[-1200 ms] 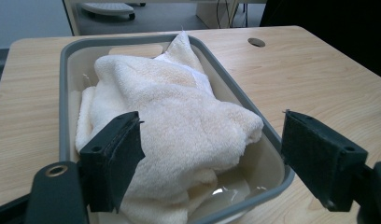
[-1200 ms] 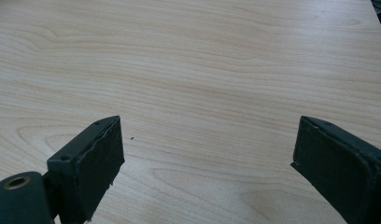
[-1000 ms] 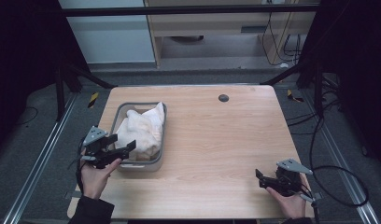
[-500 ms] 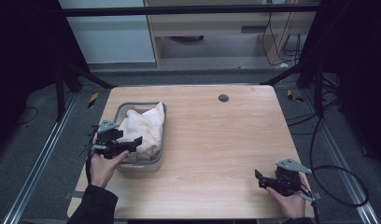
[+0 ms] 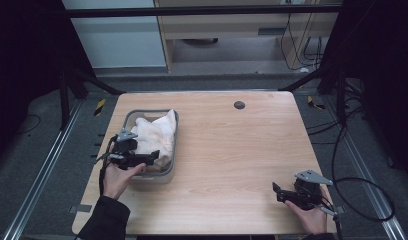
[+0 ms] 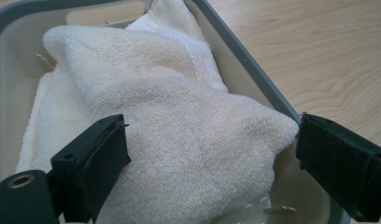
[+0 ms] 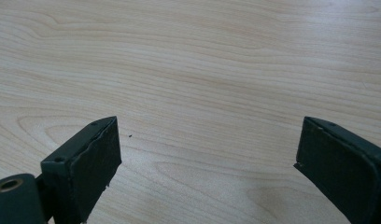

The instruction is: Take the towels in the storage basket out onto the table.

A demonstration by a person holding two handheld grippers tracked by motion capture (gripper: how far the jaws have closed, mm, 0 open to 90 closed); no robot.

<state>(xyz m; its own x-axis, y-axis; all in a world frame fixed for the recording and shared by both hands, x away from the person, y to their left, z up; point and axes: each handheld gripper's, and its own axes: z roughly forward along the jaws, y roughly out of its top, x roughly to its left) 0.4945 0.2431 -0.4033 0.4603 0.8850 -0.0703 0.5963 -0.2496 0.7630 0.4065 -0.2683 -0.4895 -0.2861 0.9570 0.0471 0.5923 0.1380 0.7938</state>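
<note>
Inside, the grey tray (image 6: 254,77) holds one crumpled, seemingly single towel (image 6: 179,140).

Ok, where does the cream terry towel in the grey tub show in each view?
High view: cream terry towel lies left of centre, in the grey plastic tub.
Left gripper view: towel lies centre, between the open jaws.
Right gripper view: bare wooden table, no towel.
Shared landmark: the tub's grey rim beside the table.

Towel (image 5: 154,137) in tub (image 5: 173,150), table (image 5: 242,160) left; R tool (image 5: 278,192) near-right corner.
</note>
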